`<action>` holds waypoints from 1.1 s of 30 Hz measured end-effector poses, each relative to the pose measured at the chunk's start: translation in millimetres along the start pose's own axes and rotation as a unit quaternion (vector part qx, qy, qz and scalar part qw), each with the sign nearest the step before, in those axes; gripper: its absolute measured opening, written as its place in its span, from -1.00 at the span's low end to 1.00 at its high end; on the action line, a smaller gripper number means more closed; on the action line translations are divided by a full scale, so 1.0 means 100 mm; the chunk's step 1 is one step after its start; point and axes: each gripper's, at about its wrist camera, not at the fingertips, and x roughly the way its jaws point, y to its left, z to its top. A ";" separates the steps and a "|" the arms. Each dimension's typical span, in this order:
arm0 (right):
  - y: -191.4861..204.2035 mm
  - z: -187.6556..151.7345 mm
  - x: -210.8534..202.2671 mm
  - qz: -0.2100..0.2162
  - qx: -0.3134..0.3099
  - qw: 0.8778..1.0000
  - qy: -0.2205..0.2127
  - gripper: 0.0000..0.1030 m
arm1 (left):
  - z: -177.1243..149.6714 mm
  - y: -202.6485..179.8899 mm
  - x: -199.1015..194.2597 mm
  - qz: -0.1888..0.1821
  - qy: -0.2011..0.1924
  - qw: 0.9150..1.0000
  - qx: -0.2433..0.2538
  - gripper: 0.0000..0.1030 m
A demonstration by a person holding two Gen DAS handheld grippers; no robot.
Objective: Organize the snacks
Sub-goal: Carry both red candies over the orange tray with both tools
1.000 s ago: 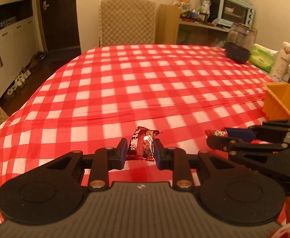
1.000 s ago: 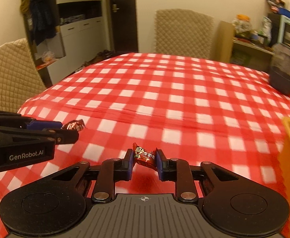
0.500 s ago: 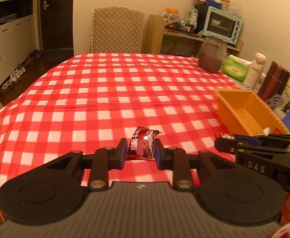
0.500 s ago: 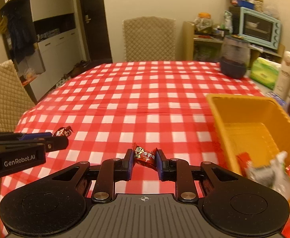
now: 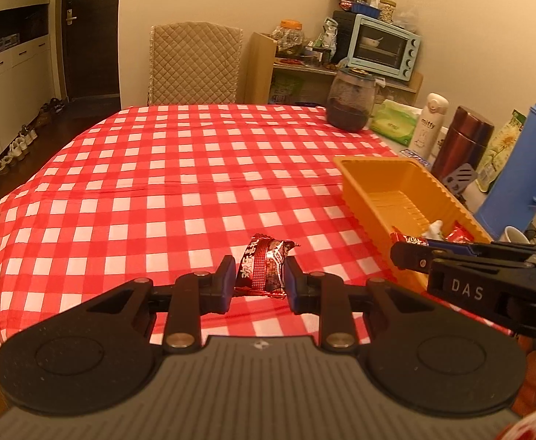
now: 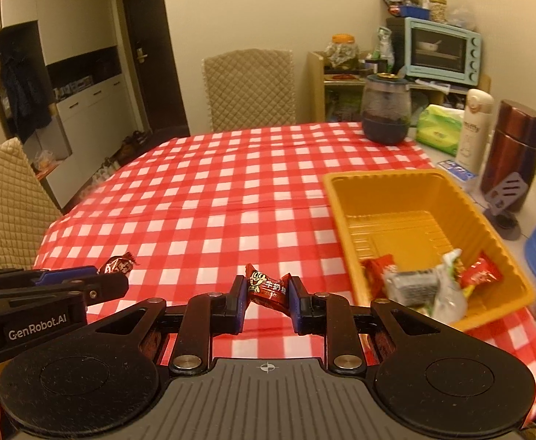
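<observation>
My left gripper (image 5: 258, 275) is shut on a dark red foil-wrapped candy (image 5: 264, 266), held above the checked tablecloth. My right gripper (image 6: 266, 295) is shut on a red wrapped candy (image 6: 268, 288) with a cartoon face. An orange plastic tray (image 6: 341, 198) sits to the right, with several wrapped snacks (image 6: 425, 286) piled in its near end. In the left wrist view the same tray (image 5: 359, 187) lies right of centre, and the right gripper (image 5: 410, 247) reaches over its near corner. In the right wrist view the left gripper (image 6: 115, 275) shows at the left edge with its candy.
The red-and-white checked table (image 6: 231, 190) stretches ahead. At its far right stand a dark glass jar (image 6: 385, 113), a tissue pack (image 6: 438, 128), a white bottle (image 6: 474, 128), a brown flask (image 6: 513, 154) and a blue jug (image 5: 524, 161). Quilted chairs (image 6: 249, 88) stand beyond and to the left.
Both grippers have risen and swung right with their candies still held. The orange tray, only at the edge before, now shows in full with the snacks in it.
</observation>
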 end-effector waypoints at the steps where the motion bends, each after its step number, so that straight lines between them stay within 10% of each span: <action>1: -0.01 -0.01 -0.04 -0.001 0.002 1.000 -0.001 -0.53 | 0.00 -0.02 -0.02 -0.002 0.000 1.000 -0.002 -0.51; 33: -0.87 -0.10 -0.66 -0.063 0.074 0.995 -0.032 -0.53 | 0.08 -0.99 -0.02 -0.065 0.009 0.997 0.037 -0.51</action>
